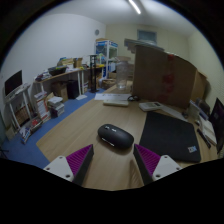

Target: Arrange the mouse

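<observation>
The black mouse (115, 135) lies crosswise on the table (90, 125) just beyond the spread, empty claw (114, 160).

A ceiling strip light (134, 6) is glowing overhead and washing the room in even, moderately bright light. The white walls are reflecting it softly, with no harsh glare. The mouse (115, 135) is casting only a faint, close shadow on the desk (75, 135). The wide lens is bending straight lines strongly toward the rim, and distant clutter is looking soft and indistinct.
</observation>
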The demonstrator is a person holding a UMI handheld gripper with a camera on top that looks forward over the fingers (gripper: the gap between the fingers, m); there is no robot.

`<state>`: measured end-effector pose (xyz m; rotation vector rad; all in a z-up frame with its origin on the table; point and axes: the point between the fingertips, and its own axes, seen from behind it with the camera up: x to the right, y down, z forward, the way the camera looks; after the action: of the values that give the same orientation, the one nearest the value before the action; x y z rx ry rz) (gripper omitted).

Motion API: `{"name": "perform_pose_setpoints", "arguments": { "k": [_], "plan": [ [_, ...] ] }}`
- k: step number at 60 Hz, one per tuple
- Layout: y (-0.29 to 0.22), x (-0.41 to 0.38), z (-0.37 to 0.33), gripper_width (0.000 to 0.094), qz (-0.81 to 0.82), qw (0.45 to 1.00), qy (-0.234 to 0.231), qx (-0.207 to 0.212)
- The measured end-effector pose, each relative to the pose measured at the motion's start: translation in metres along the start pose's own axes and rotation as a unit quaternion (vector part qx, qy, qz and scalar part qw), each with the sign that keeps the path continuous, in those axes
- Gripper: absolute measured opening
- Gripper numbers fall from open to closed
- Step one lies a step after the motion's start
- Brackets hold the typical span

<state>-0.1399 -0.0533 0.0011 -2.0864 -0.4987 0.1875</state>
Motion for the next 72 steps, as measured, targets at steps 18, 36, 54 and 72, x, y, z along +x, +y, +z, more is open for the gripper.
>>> {"name": "perform_pose_setpoints", "arguments": {
  "k": [18, 36, 54, 72],
  "plan": [
    [-0.016, 0.011, 0.044, 0.0832, 0.036, 0.999, -0.018, -0.014],
    [-0.038, 0.039, 0.089, 0.0485, 0.076, 0.996, 0.036, -0.034],
    [-0.048, 0.032, 0.080, 0.0363, 0.088, 0.995, 0.041, -0.019],
    [-0.156, 0.128, -0.037, 0.0356, 0.055, 0.982, 0.116, 0.137]
  ]
}}
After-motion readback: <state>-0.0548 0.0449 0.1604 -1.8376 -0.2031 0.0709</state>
